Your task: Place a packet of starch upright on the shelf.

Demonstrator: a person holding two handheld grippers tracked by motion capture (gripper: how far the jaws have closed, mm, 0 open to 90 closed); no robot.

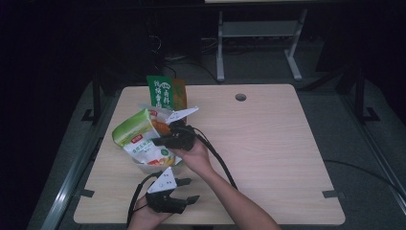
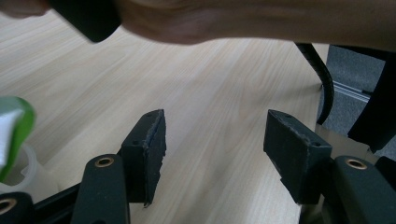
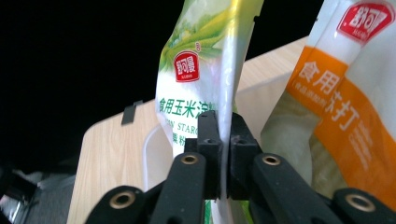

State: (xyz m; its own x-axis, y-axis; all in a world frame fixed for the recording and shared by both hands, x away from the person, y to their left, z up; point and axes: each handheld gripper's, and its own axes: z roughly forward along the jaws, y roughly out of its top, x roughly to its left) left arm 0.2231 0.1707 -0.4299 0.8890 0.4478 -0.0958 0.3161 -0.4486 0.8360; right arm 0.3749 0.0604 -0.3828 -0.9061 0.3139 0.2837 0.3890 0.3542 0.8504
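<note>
Nearest, left gripper (image 1: 184, 190): jaws wide, empty, idle over table (image 1: 268, 143). Beyond, right gripper (image 3: 223, 140) pinching green starch bag (image 3: 201, 65) by its edge, lowered into clear bin (image 1: 143, 165) beside 1 orange bag (image 3: 345, 102). Placement nearly done; release left.

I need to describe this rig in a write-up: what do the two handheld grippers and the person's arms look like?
Both the left gripper and the right gripper are black, each topped by a pale grey three-cornered plate and trailing a black cable. Their jaws are black linkages with brass-coloured pivot rings and flat, worn black pads. The forearms are bare: no sleeves in view.
</note>
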